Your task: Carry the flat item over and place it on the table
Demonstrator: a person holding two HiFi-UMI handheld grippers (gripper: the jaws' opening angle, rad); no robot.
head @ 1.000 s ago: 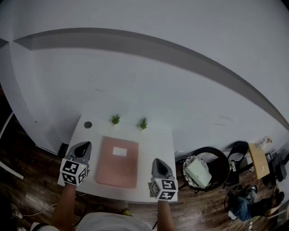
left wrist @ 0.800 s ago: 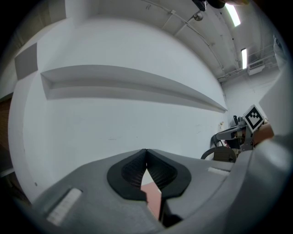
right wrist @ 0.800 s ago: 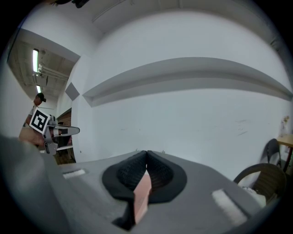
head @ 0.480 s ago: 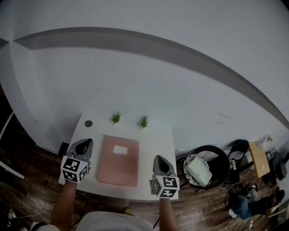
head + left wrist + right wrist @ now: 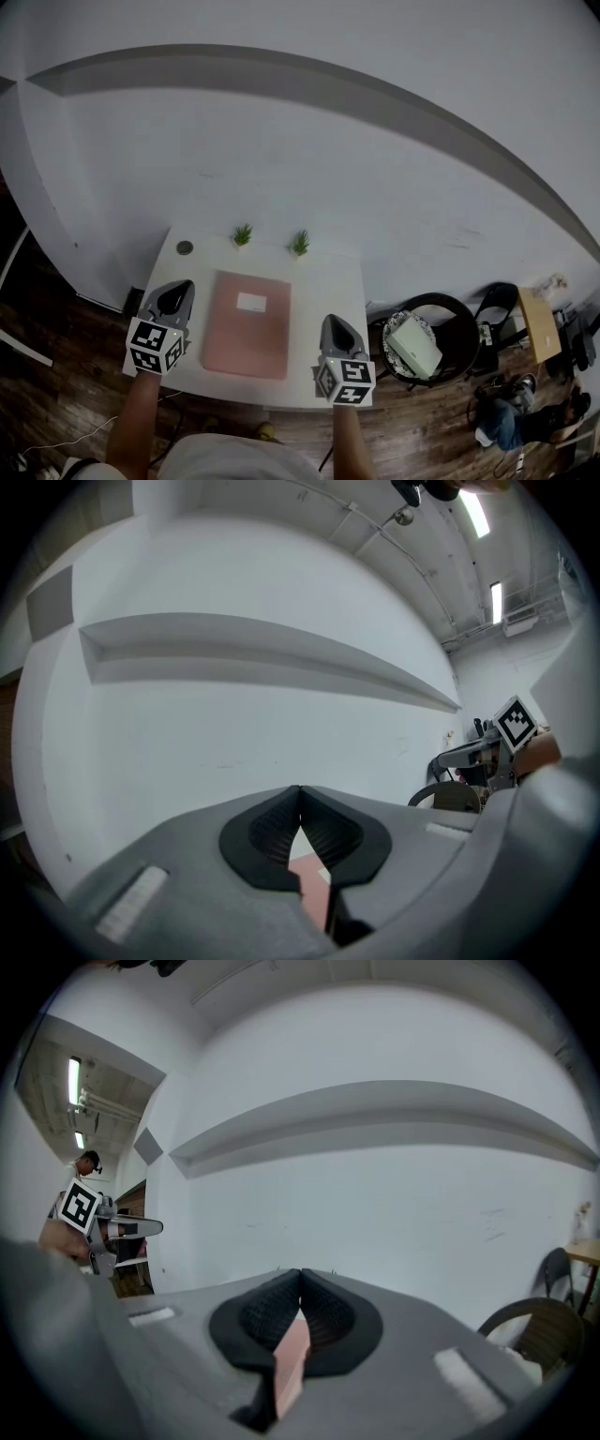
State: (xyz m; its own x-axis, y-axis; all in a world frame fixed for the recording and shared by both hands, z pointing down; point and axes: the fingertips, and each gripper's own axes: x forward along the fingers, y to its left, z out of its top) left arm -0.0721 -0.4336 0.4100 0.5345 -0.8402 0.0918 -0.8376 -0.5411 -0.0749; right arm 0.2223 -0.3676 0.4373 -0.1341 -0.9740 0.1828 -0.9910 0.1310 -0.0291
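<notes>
Two grippers sit low in the frame, both with jaws fully together and holding nothing: the left gripper (image 5: 174, 296) at lower left, the right gripper (image 5: 336, 328) at lower centre-right. Over the last second both have barely drifted, the right one easing slightly outward. The table (image 5: 323, 291) has slid a little up the frame, as if the person were leaning back. The pink item (image 5: 246, 328) has not stirred; it lies flat at the middle of the table between the grippers, touched by neither. By my reading the placing is done and the hands are clearing off.

Its near edge lies close to the table's near edge, so a stray nudge from below could push it askew. The left gripper hangs over the table's left edge, the right over the near right corner. Bare top lies right of the item. Farther up, two plants (image 5: 243, 234) and a dark disc (image 5: 185, 247) line the far edge against the wall (image 5: 328, 169). A chair (image 5: 459, 337) crowds the right side.
</notes>
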